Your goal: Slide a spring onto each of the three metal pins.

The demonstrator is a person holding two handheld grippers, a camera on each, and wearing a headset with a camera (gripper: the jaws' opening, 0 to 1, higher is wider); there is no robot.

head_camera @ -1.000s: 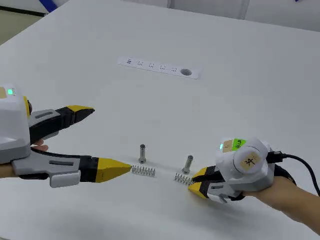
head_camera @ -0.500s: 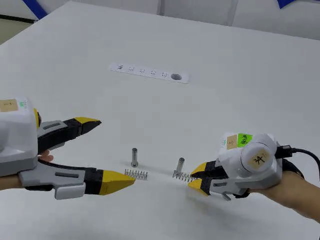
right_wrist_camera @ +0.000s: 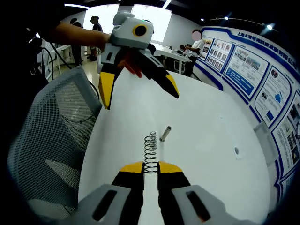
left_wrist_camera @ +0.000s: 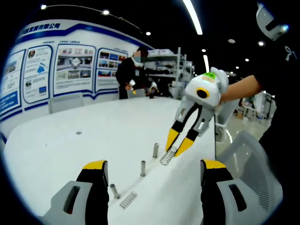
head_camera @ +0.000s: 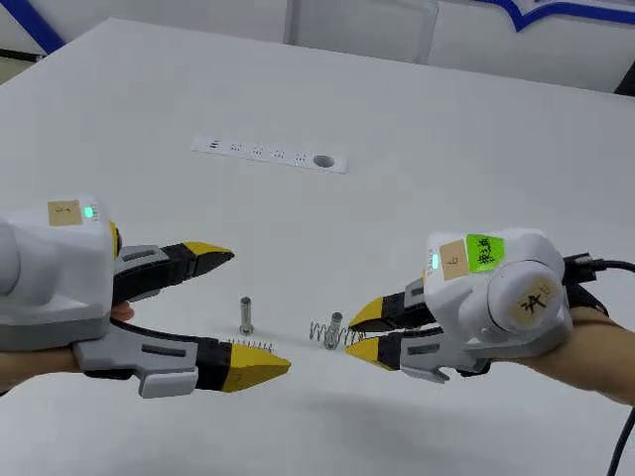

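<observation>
Our right claw (right_wrist_camera: 150, 168) is pinching one end of a spring (right_wrist_camera: 150, 147), its two yellow tips drawn close around the coil. The spring reaches straight out ahead of the tips. Its free end sits just beside a metal pin (right_wrist_camera: 165, 133), not over it; whether the two touch we cannot tell. Our left claw (head_camera: 253, 310) is spread wide with nothing between its tips, held low over the counter (head_camera: 446, 178) and pointing toward the right claw. From the left gripper view we see three upright pins standing in a row: the one by the held spring, a middle pin (left_wrist_camera: 143, 168), and a third pin (left_wrist_camera: 113, 191) closest to the left claw. A loose spring (left_wrist_camera: 127, 199) lies flat on the counter just beside that third pin. Farther back on the white counter, well apart from the pins, lies a white power strip (head_camera: 268, 156).
</observation>
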